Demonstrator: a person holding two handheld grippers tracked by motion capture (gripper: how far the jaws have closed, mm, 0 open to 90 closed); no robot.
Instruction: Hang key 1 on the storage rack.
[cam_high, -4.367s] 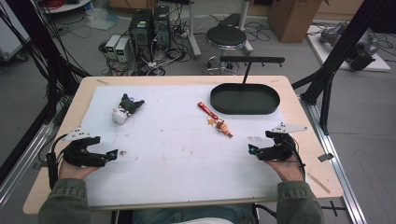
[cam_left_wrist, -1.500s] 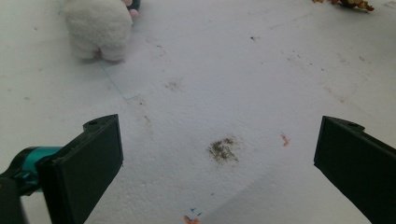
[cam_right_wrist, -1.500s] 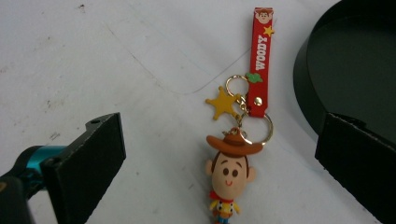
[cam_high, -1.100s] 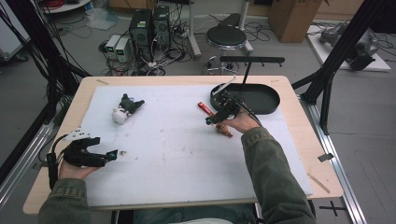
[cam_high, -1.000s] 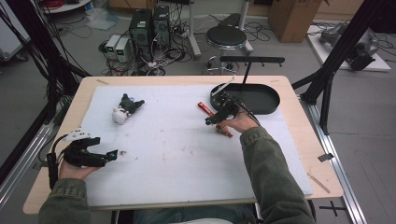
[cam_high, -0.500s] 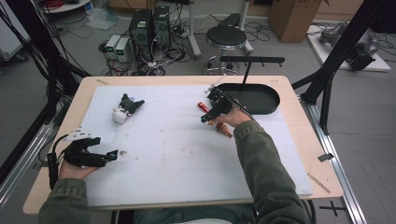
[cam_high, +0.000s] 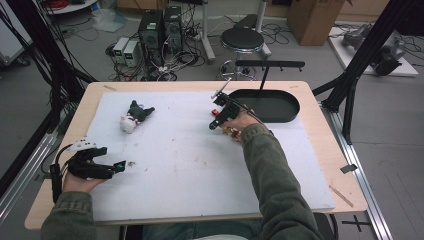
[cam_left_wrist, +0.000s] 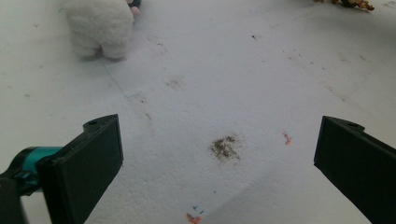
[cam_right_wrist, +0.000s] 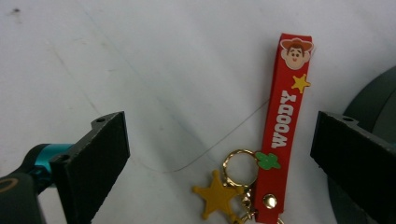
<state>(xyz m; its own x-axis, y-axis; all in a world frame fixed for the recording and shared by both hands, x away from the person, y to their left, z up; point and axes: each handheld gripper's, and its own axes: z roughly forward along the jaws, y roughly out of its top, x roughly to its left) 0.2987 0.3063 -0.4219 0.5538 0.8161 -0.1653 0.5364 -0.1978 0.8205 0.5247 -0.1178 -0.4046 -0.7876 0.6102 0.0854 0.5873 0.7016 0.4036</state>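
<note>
The left gripper (cam_high: 120, 166) rests at the table's (cam_high: 320, 165) seven o'clock, jaws spread wide over bare white mat, holding nothing. Toward one o'clock, the right gripper (cam_high: 214, 122) hangs over the red keychain (cam_right_wrist: 283, 126), jaws wide apart and clear of its strap. A black tray (cam_high: 280, 112) lies just beyond; a plush toy (cam_high: 134, 115) sits at eleven o'clock.

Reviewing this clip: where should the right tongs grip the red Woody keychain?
Probably across the flat red strap near its middle, from straight above, one jaw on each long edge. It lies flat on the mat, narrower than the open right tongs; the star charm and ring look fiddlier.
</note>
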